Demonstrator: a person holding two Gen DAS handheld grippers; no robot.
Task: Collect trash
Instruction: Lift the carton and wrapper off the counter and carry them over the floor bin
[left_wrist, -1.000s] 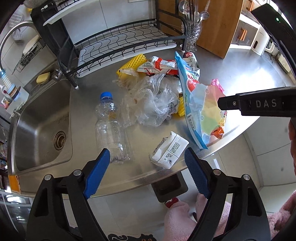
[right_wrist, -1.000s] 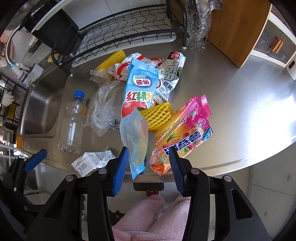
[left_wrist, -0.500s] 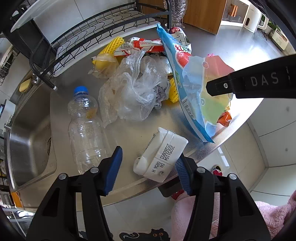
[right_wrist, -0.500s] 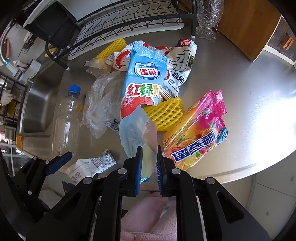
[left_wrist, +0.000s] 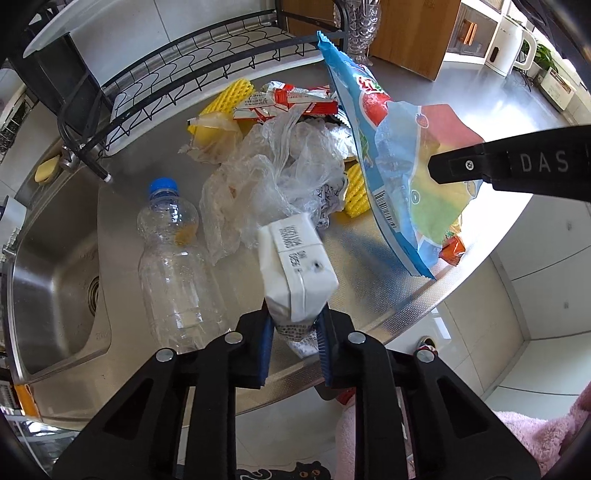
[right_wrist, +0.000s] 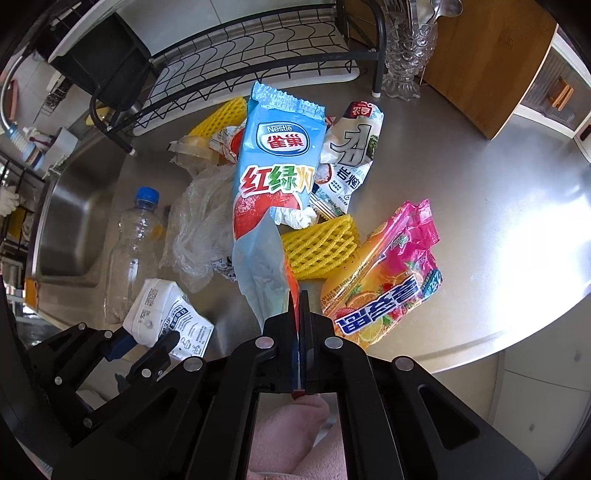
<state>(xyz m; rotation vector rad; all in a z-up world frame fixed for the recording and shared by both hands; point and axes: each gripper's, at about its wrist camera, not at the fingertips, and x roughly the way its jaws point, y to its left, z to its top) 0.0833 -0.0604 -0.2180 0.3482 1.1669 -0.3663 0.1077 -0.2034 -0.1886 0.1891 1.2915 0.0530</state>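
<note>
My left gripper (left_wrist: 293, 334) pointed steeply down over the near edge of a steel counter (left_wrist: 373, 254), its blue pads closing on the lower end of a crumpled white carton (left_wrist: 295, 266), which stood up between them toward twelve o'clock. My right gripper (right_wrist: 299, 325) had its fingers pressed together on the bottom end of a long blue ice-cream wrapper (right_wrist: 275, 177), which rose from them toward twelve o'clock. The left view showed that same wrapper from the side at two o'clock, lifted off the counter, with one black finger of my right gripper crossing in from three o'clock. Only the left view showed a white kettle (left_wrist: 511, 48) far off at one o'clock and a sink drain (left_wrist: 94, 295) at nine o'clock. The right view alone showed a pink and orange candy bag (right_wrist: 388, 280) lying flat at three o'clock, just beside my right fingers, and a white snack packet (right_wrist: 352, 162) at one o'clock behind the blue wrapper. It also showed my left gripper from outside at eight o'clock, with the carton in its pads. Both views showed a clear plastic bottle (left_wrist: 173, 258) with a blue cap lying on the counter at nine to ten o'clock, a crumpled clear plastic bag (left_wrist: 273, 177) beside it, yellow foam netting (right_wrist: 319, 245) in the middle of the pile, and a black wire dish rack (left_wrist: 207, 66) beyond at eleven o'clock. A pink fuzzy sleeve (right_wrist: 288, 435) showed below my right fingers at six o'clock.
</note>
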